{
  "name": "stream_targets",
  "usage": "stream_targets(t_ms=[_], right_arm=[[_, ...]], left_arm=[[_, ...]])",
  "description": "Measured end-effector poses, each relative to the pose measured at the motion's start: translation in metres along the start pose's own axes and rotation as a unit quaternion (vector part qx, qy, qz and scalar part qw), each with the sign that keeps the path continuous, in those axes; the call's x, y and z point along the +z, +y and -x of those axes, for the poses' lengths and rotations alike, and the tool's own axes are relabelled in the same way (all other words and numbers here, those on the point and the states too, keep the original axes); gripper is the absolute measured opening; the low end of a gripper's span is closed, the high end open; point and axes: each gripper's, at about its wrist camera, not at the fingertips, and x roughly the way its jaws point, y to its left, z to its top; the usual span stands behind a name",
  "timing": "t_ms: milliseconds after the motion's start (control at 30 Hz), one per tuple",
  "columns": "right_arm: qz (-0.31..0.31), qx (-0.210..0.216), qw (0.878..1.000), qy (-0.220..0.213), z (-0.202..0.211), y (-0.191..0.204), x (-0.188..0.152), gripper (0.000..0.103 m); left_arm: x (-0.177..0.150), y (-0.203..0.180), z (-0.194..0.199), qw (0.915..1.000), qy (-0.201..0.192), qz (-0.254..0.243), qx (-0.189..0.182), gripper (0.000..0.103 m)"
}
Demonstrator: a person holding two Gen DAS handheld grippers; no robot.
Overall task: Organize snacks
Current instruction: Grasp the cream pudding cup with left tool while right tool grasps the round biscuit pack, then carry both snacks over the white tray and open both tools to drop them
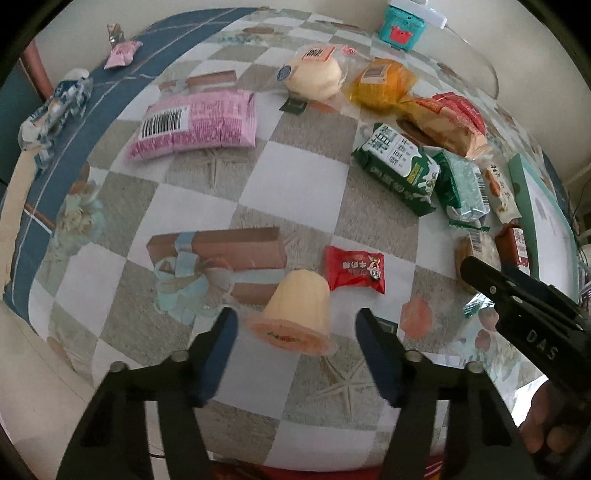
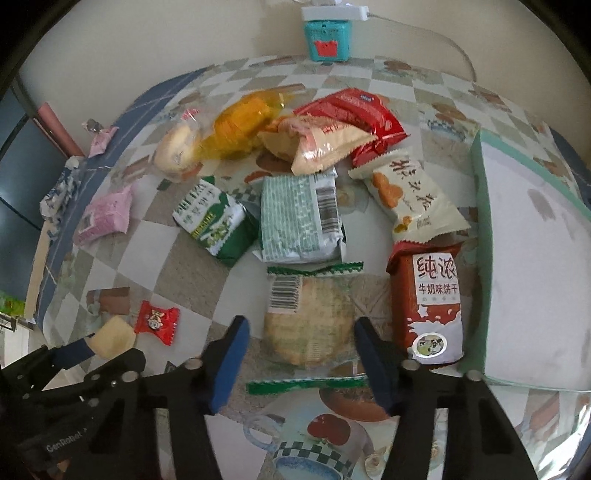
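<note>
My left gripper [image 1: 295,332] is open, its fingers on either side of an upturned pale jelly cup [image 1: 295,314] on the checked tablecloth, with a small red candy packet [image 1: 354,268] just beyond. My right gripper [image 2: 301,339] is open around a clear packet with a round flat cracker [image 2: 308,321]. A brown-red milk biscuit pack [image 2: 430,302] lies right of it, against the green-rimmed white tray [image 2: 480,221]. Green packs [image 2: 301,218], a white snack pack [image 2: 410,192], red packs and yellow and pale buns lie beyond. The jelly cup also shows in the right wrist view [image 2: 110,338].
A pink pack [image 1: 195,123] lies at the far left of the table, with small wrapped sweets [image 1: 55,110] on the blue border near the edge. A teal box [image 2: 327,35] stands against the back wall. The left gripper's body [image 2: 74,380] sits low left in the right wrist view.
</note>
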Motion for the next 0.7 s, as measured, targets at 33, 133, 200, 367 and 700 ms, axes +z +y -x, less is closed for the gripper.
stream_targets(t_ms=[33, 133, 200, 367, 700], right_arm=[[-0.002, 0.001, 1.0, 0.004, -0.002, -0.001, -0.001, 0.055], [0.002, -0.004, 1.0, 0.005, -0.005, -0.001, 0.0, 0.054], [0.004, -0.005, 1.0, 0.005, -0.005, 0.0, -0.001, 0.053], [0.001, 0.002, 1.0, -0.003, 0.0, -0.001, 0.0, 0.053], [-0.023, 0.027, 0.999, -0.029, 0.029, -0.008, 0.008, 0.053]], left_arm=[[0.0, 0.001, -0.001, 1.0, 0.003, 0.002, -0.002, 0.059], [-0.002, 0.005, -0.002, 1.0, -0.004, 0.006, 0.002, 0.047], [-0.001, 0.011, -0.004, 1.0, -0.005, 0.008, -0.001, 0.047], [-0.002, 0.02, -0.003, 0.9998, -0.007, 0.017, -0.002, 0.046], [0.006, 0.03, 0.023, 0.9993, -0.016, 0.024, 0.023, 0.046]])
